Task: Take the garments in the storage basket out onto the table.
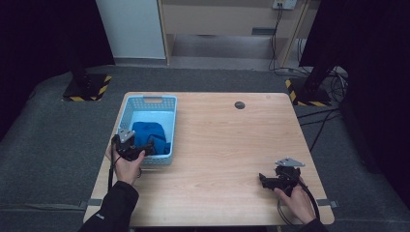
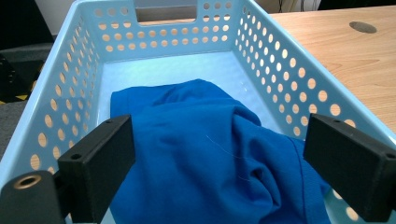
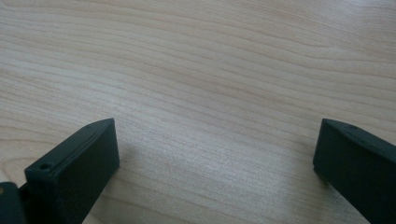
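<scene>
Two hand-held grippers, both spread wide, neither holding anything | step, as I judged it: you were reaching your left hand-held gripper (image 2: pixel 219 163) into the pale blue perforated plastic basket (image 2: pixel 280 70) for the crumpled blue cloth (image 2: pixel 205 149) | cloth lay in the basket's near half, between and just beyond the jaws | next called for lowering and clamping a fold | right hand-held gripper (image 1: pixel 279 180) hovered idle above the wooden surface (image 1: pixel 227 145).

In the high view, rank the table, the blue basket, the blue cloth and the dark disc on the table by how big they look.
Largest to smallest:
1. table
2. blue basket
3. blue cloth, lying inside the basket
4. dark disc
The gaps are plain, so nearness to the camera does not blur the order.
</scene>
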Motion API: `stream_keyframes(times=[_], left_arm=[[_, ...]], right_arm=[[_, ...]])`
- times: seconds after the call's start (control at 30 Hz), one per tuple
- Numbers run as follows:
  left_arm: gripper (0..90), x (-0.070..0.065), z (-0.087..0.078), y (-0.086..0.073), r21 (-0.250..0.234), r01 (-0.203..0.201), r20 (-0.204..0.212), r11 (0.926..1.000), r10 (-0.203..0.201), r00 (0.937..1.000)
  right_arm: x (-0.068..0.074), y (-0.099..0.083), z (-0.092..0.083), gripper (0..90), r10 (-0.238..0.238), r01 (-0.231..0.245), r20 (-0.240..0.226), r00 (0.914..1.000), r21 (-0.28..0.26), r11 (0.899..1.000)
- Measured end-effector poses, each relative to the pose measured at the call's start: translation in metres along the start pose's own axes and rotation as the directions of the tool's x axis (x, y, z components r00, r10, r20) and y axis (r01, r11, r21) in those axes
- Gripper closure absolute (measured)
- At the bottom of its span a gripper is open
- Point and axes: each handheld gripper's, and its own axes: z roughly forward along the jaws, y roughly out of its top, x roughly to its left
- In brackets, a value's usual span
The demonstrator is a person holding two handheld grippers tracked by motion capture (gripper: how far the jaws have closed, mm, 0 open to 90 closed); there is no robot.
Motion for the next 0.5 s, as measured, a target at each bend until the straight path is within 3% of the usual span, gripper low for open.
stream_keyframes(times=[0.5], left_arm=[[7.9,0.0043,0.0083,0.0016,0.025,0.004,-0.010,0.9997,-0.003,0.9999]], right_arm=[[0.0000,0.0000,0.0000,0.4,0.000,0.000,0.000,1.0000,0.000,1.000]])
